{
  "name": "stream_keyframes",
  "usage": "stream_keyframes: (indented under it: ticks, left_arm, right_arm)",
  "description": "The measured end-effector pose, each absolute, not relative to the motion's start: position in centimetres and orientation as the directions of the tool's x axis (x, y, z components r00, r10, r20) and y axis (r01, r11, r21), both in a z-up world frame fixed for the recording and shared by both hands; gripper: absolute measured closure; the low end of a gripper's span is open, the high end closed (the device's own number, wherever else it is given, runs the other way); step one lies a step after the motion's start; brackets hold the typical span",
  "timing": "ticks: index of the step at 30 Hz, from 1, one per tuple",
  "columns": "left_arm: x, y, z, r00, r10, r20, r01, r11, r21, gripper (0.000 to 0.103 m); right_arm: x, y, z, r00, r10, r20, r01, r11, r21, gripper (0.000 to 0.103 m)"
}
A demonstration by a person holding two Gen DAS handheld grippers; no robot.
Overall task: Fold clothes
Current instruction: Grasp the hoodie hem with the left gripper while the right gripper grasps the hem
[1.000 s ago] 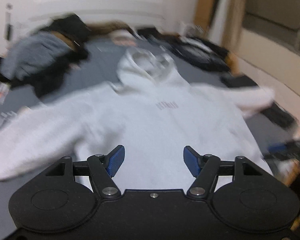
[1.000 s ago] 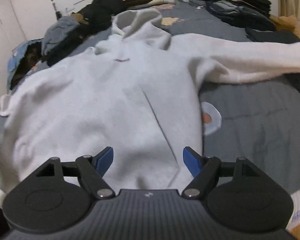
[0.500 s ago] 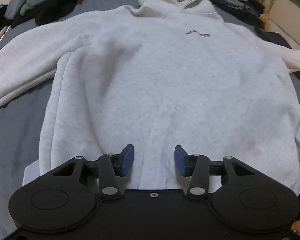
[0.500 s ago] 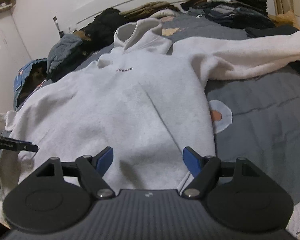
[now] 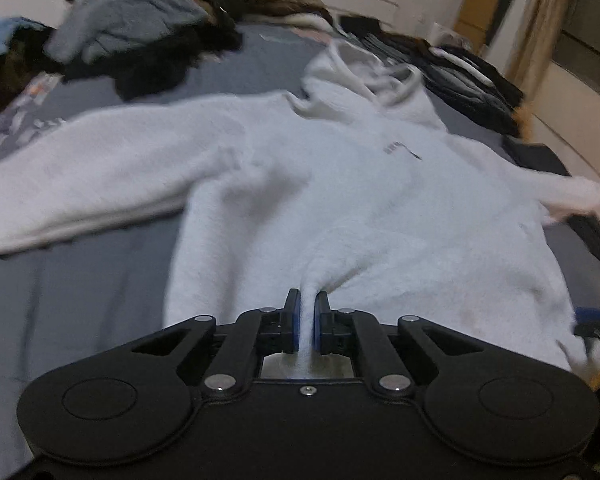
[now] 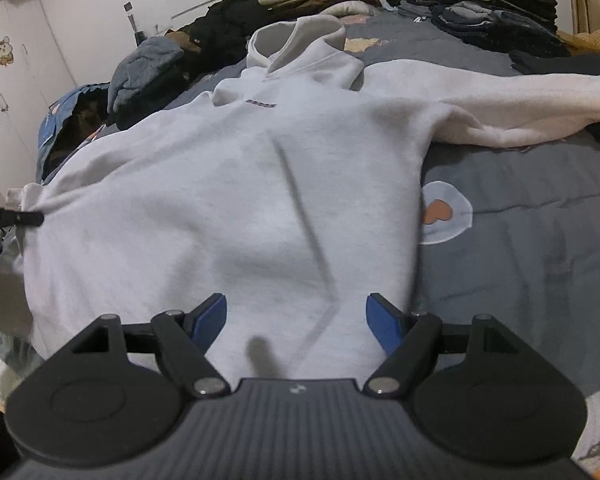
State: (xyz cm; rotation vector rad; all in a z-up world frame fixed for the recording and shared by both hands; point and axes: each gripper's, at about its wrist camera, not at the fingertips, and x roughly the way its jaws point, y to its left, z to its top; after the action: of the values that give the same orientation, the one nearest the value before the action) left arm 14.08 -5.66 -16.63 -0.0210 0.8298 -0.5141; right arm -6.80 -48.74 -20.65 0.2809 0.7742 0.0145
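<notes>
A white hoodie (image 5: pixel 340 184) lies face up on a grey bed cover (image 5: pixel 80 288), sleeves spread to both sides, hood toward the headboard. My left gripper (image 5: pixel 307 304) is shut on a pinch of the hoodie's hem, and the cloth rises in a ridge from its fingers. In the right wrist view the same hoodie (image 6: pixel 236 200) fills the middle, and my right gripper (image 6: pixel 296 316) stands open just above its lower right hem with nothing between the fingers. The left gripper's tip (image 6: pixel 12 218) shows at the hoodie's left edge.
A heap of dark and grey clothes (image 5: pixel 140 40) lies at the bed's far left. Folded dark clothes (image 6: pixel 496 8) are stacked at the far right. A white patch with a heart (image 6: pixel 444 212) marks the bed cover (image 6: pixel 520 260) right of the hoodie.
My left gripper has gone from open to shut on the hoodie's hem and has pulled the cloth up. The right gripper has stayed open and barely moved.
</notes>
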Motion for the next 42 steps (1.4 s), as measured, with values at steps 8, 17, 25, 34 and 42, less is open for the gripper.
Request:
stream_keyframes:
  ticks: [8, 17, 25, 34, 42]
  left_arm:
    - [12.5, -8.4, -16.7, 0.522, -0.355, -0.775, 0.471, 0.878, -0.084, 0.066]
    - [8.3, -3.0, -11.9, 0.578, -0.352, -0.736, 0.513, 0.858, -0.008, 0.047]
    - [7.9, -0.7, -15.5, 0.450, -0.351, -0.821, 0.489, 0.866, -0.103, 0.047]
    - [7.3, -0.2, -18.9, 0.389, -0.375, -0.842, 0.453, 0.873, -0.180, 0.050]
    - [6.2, -0.1, -17.4, 0.322, -0.483, -0.815, 0.475, 0.826, -0.302, 0.095]
  right_arm:
    - [-9.3, -48.2, -19.9, 0.679, 0.116, -0.725, 0.071, 0.973, 0.221, 0.027]
    - [-11.6, -51.0, -21.7, 0.596, 0.116, -0.794, 0.237, 0.920, 0.312, 0.027]
    - [-11.5, -50.3, -24.4, 0.567, 0.236, -0.789, 0.236, 0.872, 0.430, 0.027]
    - [-11.3, -50.5, -26.0, 0.564, 0.339, -0.753, 0.294, 0.769, 0.567, 0.090]
    - [-13.0, -52.7, -19.7, 0.620, 0.373, -0.690, 0.243, 0.745, 0.622, 0.095]
